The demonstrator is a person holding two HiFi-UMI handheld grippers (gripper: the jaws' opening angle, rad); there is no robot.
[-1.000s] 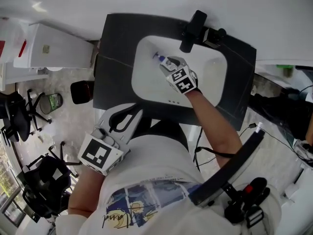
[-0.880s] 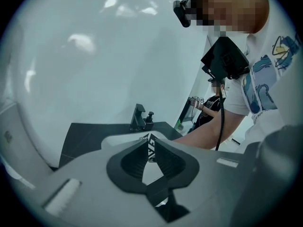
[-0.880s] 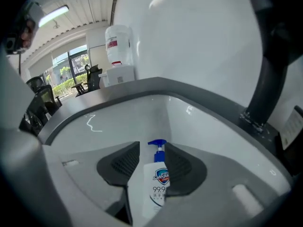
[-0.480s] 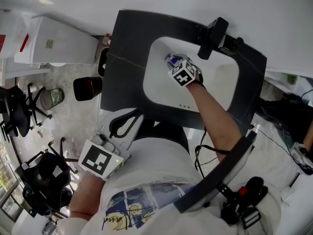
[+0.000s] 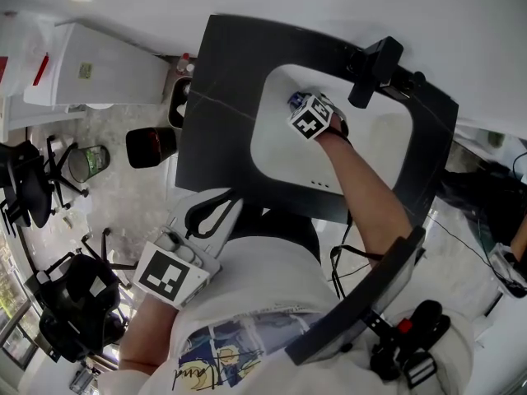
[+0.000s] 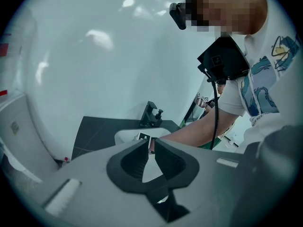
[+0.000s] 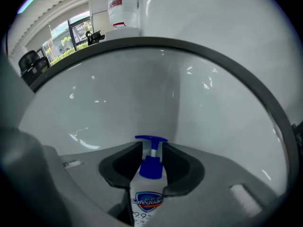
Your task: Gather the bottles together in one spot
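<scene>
A white soap pump bottle (image 7: 150,174) with a blue pump head lies between the jaws of my right gripper (image 7: 151,148), down inside the white sink (image 5: 276,159). The jaws are closing, and their inner faces sit against the bottle's blue collar and shoulders. From the head view only the bottle's blue tip (image 5: 294,99) shows, just beyond the right gripper (image 5: 298,105). My left gripper (image 5: 237,196) hangs low by the person's waist, short of the counter. Its tips (image 6: 151,143) are nearly together with nothing between them.
A black faucet (image 5: 375,72) stands at the sink's far rim, set in a dark counter (image 5: 218,113). A white bottle with a red label (image 7: 124,6) stands beyond the rim. A white cabinet (image 5: 90,72), a dark bin (image 5: 148,146) and office chairs are to the left.
My right gripper has pushed deeper into the sink, up over the soap bottle, and the bottle is now nearly covered by it. The left gripper stays by the waist.
</scene>
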